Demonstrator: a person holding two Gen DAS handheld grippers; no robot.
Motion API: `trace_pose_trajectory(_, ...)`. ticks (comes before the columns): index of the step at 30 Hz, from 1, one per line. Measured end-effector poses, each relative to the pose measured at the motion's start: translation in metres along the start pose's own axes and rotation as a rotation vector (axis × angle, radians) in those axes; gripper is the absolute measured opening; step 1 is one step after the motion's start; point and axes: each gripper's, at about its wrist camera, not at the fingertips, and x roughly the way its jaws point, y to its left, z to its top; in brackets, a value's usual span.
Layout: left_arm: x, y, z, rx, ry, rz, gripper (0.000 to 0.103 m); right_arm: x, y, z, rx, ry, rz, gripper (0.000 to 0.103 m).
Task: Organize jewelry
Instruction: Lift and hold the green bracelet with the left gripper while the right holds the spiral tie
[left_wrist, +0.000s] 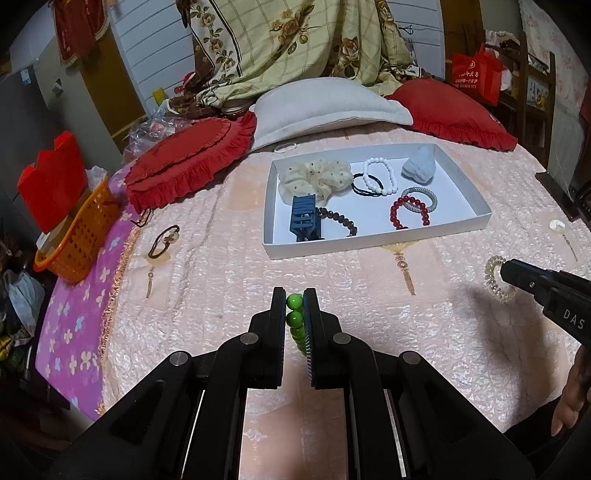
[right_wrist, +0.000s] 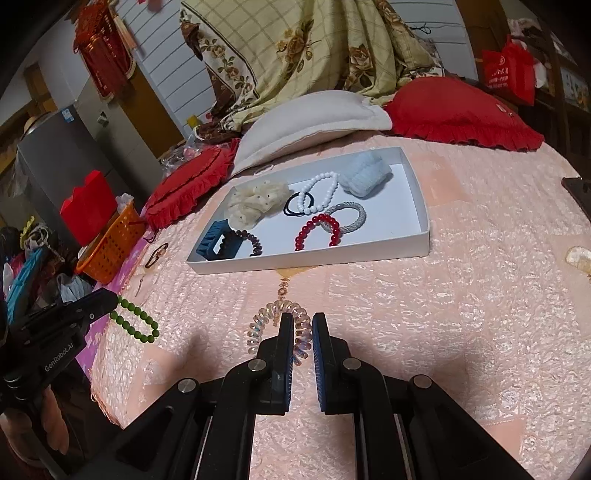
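Observation:
My left gripper (left_wrist: 295, 295) is shut on a green bead bracelet (left_wrist: 296, 320), held above the pink bedspread; the bracelet also shows in the right wrist view (right_wrist: 136, 320), hanging from that gripper (right_wrist: 112, 301). My right gripper (right_wrist: 303, 319) is shut on a clear spiral hair tie (right_wrist: 275, 325), which also shows in the left wrist view (left_wrist: 496, 275). A white tray (left_wrist: 369, 238) (right_wrist: 314, 254) ahead holds a cream scrunchie (left_wrist: 314, 179), a blue claw clip (left_wrist: 304, 218), white (left_wrist: 380, 175), red (left_wrist: 408, 214) and brown (left_wrist: 340, 219) bead bracelets, and a pale blue scrunchie (left_wrist: 419, 166).
Red cushions (left_wrist: 188, 162) and a white pillow (left_wrist: 325, 107) lie behind the tray. An orange basket (left_wrist: 79, 232) sits at the left bed edge. A brown hair ring (left_wrist: 164, 240) lies left of the tray. A shell-like piece (left_wrist: 557, 225) lies at the right.

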Motion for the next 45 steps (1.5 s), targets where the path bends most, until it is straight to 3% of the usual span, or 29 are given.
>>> trace_pose_trajectory(19, -0.002, 0.008, -0.003, -0.088, 0.005, -0.11, 0.008, -0.007, -0.017, -0.014, 0.038, 0.034, -0.053, 0.009)
trace_pose_trajectory(30, -0.006, 0.07, -0.017, -0.19, -0.043, -0.054, 0.008, 0.007, 0.012, -0.014, 0.014, 0.094, -0.096, 0.009)
trace_pose_trajectory(36, 0.001, 0.111, -0.031, -0.308, -0.006, -0.132, 0.008, 0.008, 0.037, -0.011, -0.042, 0.105, -0.117, 0.009)
trace_pose_trajectory(40, -0.001, 0.124, -0.034, -0.334, -0.019, -0.136, 0.008, 0.013, 0.049, -0.007, -0.058, 0.109, -0.124, 0.009)
trace_pose_trajectory(45, -0.004, 0.136, -0.037, -0.371, -0.033, -0.208, 0.008, 0.019, 0.067, -0.007, -0.09, 0.117, -0.116, 0.009)
